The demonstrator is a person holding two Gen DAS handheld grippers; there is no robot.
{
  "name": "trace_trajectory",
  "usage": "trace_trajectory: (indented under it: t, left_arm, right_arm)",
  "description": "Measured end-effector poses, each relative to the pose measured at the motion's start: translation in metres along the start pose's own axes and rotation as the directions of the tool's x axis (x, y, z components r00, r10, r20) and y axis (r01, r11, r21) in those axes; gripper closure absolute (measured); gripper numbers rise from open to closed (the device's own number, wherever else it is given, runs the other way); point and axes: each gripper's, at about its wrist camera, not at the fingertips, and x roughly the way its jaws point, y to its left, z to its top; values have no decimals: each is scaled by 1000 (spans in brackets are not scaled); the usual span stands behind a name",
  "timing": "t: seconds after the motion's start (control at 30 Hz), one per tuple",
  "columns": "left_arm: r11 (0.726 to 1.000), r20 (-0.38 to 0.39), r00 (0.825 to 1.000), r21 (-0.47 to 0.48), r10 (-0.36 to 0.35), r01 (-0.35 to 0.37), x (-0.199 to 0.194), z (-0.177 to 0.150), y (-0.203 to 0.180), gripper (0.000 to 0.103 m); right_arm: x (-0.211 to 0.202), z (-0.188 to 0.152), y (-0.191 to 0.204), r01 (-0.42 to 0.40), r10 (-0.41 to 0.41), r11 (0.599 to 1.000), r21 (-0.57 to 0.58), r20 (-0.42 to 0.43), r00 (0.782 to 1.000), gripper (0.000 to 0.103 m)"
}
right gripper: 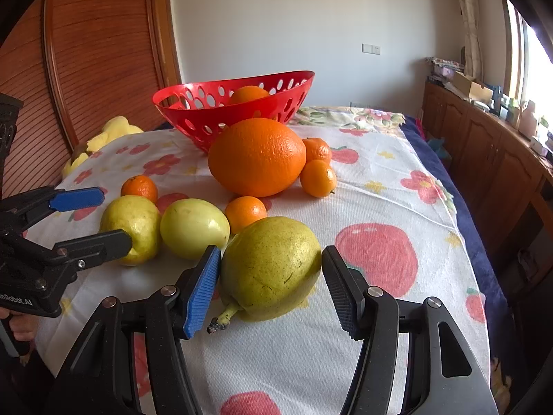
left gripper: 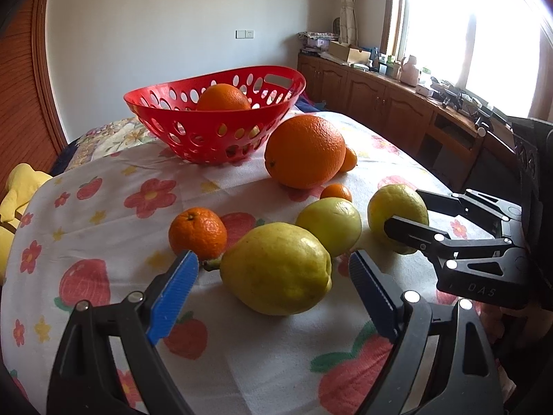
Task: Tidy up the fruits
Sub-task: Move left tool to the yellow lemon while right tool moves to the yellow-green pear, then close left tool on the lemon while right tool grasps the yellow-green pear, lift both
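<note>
A red perforated basket (left gripper: 214, 138) (right gripper: 207, 124) stands at the far side of the table with one orange (left gripper: 223, 97) inside. A big orange (left gripper: 304, 152) (right gripper: 257, 157), several small mandarins (left gripper: 197, 231) (right gripper: 318, 178) and three yellow-green fruits lie on the cloth. My left gripper (left gripper: 273, 273) is open around the nearest yellow fruit (left gripper: 276, 269); it also shows in the right wrist view (right gripper: 114, 218). My right gripper (right gripper: 271, 276) is open around another yellow fruit (right gripper: 271, 269), pads beside it; it also shows in the left wrist view (left gripper: 404, 209) around that fruit (left gripper: 394, 207).
The table wears a white cloth with red flowers and strawberries (left gripper: 114, 214). A yellow soft toy (left gripper: 13, 204) (right gripper: 103, 135) lies off its left edge. Wooden cabinets with clutter (left gripper: 397, 90) run under the window at right. A third yellow fruit (left gripper: 330, 224) (right gripper: 193, 228) lies between the grippers.
</note>
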Motion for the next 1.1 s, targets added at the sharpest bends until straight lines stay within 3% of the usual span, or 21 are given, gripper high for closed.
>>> trace_trajectory:
  t: [0.33, 0.47, 1.1]
  left_arm:
    - [1000, -47, 999, -1, -6, 6, 15, -2, 1, 14]
    - [1000, -43, 999, 1, -14, 14, 15, -4, 2, 30]
    - [999, 47, 998, 2, -38, 38, -24, -6, 2, 31]
  right_arm:
    - [0, 0, 0, 1, -1, 1000, -1, 0, 1000, 41]
    - [0, -1, 0, 2, -2, 1000, -3, 0, 1000, 41]
    - [4, -2, -1, -11, 11, 1000, -1, -17, 1000, 40]
